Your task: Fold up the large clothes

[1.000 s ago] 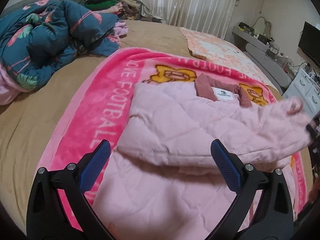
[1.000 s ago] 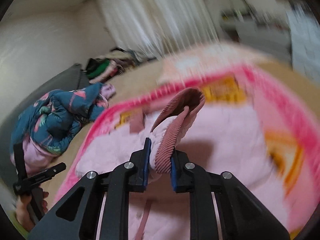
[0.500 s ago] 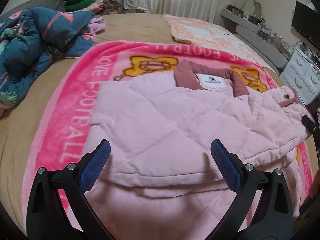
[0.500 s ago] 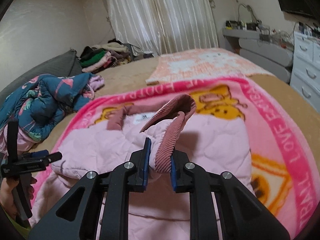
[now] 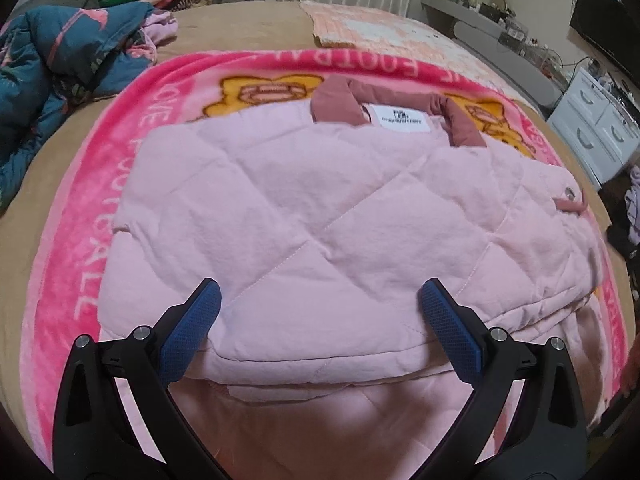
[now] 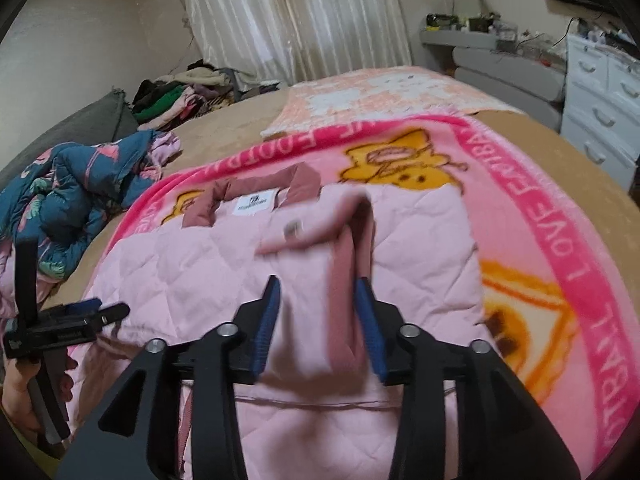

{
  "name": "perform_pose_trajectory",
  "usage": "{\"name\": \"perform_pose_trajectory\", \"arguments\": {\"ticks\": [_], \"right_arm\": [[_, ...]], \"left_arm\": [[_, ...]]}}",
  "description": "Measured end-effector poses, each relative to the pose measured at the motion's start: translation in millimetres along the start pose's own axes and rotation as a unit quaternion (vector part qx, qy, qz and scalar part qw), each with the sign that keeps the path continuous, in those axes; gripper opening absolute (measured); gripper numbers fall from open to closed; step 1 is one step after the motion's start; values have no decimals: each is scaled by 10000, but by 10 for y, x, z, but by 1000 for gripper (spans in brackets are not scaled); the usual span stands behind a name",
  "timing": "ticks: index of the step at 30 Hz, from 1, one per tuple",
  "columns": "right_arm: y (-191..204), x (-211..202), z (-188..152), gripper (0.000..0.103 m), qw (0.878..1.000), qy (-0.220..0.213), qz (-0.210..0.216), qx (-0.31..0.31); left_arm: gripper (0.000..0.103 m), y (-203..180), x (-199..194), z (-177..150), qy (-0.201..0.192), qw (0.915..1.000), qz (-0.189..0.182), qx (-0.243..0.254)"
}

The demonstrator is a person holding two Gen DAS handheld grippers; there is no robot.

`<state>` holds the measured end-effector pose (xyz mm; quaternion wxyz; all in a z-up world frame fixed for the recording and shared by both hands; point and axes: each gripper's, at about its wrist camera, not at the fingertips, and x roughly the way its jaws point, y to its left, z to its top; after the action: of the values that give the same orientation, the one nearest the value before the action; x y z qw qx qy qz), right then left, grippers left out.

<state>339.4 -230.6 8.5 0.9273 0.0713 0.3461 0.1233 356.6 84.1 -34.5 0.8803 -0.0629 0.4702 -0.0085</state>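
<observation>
On the pink blanket (image 5: 84, 216), quilted pink jacket (image 5: 320, 216) lies folded, rose collar showing

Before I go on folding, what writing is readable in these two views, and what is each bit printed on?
"LOVE FOOTBALL": white letters along the border of the pink blanket, left wrist view; the first letter is partly lost in the fold.
"LOVE": same border, right wrist view; the words on either side of it are too warped to read.
White label at the pink jacket collar: a small logo and a line of print, too small to read.
</observation>
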Motion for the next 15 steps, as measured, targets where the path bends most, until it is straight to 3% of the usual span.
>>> {"name": "perform_pose_trajectory", "arguments": {"ticks": [7,10,15], "right_arm": [[279,-57,69,59,9990,-34,1,-436],[515,71,86,68,9970,200,90,-745],[947,382,70,69,9857,600,19,-1573]], "left_arm": [[94,34,116,-62,67,9999,-63,-42],[95,38,181,-81,134,9999,-51,-5],[95,59,223,-106,146,9999,-81,-41]]}}
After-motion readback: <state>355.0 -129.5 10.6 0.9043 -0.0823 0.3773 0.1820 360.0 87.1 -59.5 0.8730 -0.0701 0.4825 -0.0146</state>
